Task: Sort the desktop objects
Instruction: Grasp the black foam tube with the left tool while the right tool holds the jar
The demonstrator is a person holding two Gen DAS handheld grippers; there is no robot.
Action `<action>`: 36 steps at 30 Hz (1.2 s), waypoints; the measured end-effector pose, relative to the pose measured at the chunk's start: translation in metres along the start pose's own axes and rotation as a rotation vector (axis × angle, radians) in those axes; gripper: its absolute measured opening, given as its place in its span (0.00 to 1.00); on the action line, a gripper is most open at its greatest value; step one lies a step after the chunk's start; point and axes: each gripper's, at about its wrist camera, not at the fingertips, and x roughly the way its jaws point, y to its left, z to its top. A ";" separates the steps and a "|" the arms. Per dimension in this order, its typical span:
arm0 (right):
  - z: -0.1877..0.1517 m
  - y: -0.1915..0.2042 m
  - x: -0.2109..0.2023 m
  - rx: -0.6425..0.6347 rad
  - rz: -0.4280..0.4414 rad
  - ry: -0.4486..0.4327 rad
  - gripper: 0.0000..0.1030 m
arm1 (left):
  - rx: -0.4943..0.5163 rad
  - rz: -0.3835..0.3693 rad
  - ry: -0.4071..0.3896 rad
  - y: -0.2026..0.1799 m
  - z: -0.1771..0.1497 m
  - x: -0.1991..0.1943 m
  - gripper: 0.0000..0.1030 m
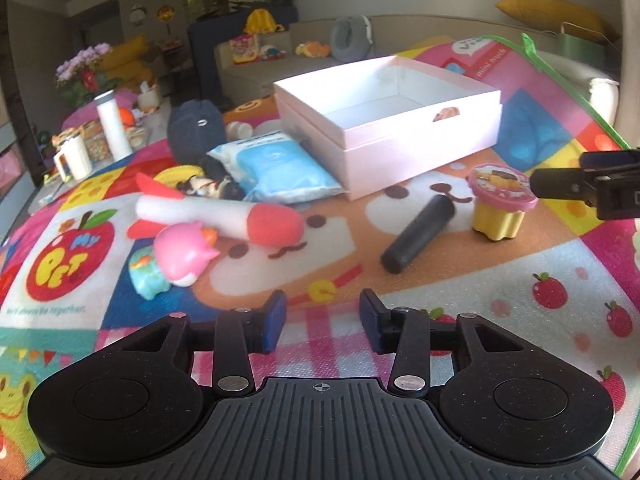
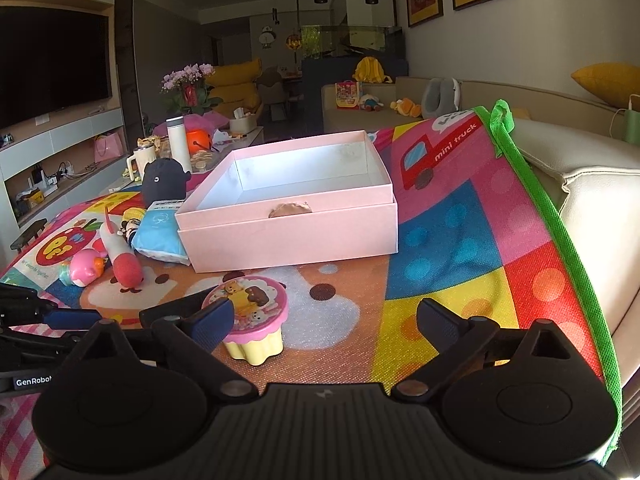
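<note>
My left gripper (image 1: 323, 320) hovers low over the play mat with a narrow gap between its blue pads and nothing in that gap. Ahead of it lie a black cylinder (image 1: 418, 232), a white and red rocket toy (image 1: 224, 216) and a pink animal toy (image 1: 184, 252). An open pink box (image 1: 384, 136) stands behind them, with nothing visible inside. My right gripper (image 2: 324, 320) is wide open. A pink-lidded yellow cupcake container (image 2: 252, 320) sits between its fingers, close against the left one. The same box (image 2: 288, 232) lies beyond it.
A blue packet (image 1: 276, 172), a dark cap (image 1: 194, 128), a small figure (image 1: 208, 188) and a teal toy (image 1: 148, 276) crowd the left of the mat. The mat's green edge (image 2: 560, 240) runs along a sofa on the right. A white bottle (image 1: 112, 128) and cups stand behind.
</note>
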 end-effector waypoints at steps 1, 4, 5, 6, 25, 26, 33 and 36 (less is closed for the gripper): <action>-0.001 0.001 -0.001 -0.005 0.001 -0.002 0.97 | -0.013 0.007 0.004 0.002 0.002 0.000 0.46; -0.004 0.004 -0.002 -0.025 -0.006 -0.004 1.00 | -0.027 -0.040 -0.001 0.001 0.005 -0.001 0.56; -0.005 0.005 -0.001 -0.030 -0.011 -0.003 1.00 | -0.021 -0.069 -0.003 -0.002 0.006 -0.002 0.59; -0.007 0.004 -0.001 -0.032 -0.016 -0.004 1.00 | -0.008 -0.102 -0.005 -0.007 0.007 -0.001 0.64; -0.010 -0.004 0.002 0.010 0.035 0.015 1.00 | 0.112 0.222 -0.038 0.001 0.021 0.020 0.91; -0.007 -0.001 0.003 0.008 0.056 0.015 1.00 | 0.085 0.215 -0.035 0.007 0.023 0.019 0.92; 0.007 0.025 0.036 -0.031 0.129 0.074 0.82 | 0.023 0.116 -0.010 0.007 0.019 0.012 0.93; 0.007 0.027 0.047 -0.033 0.123 0.116 0.54 | -0.039 0.046 0.031 0.006 0.021 0.015 0.93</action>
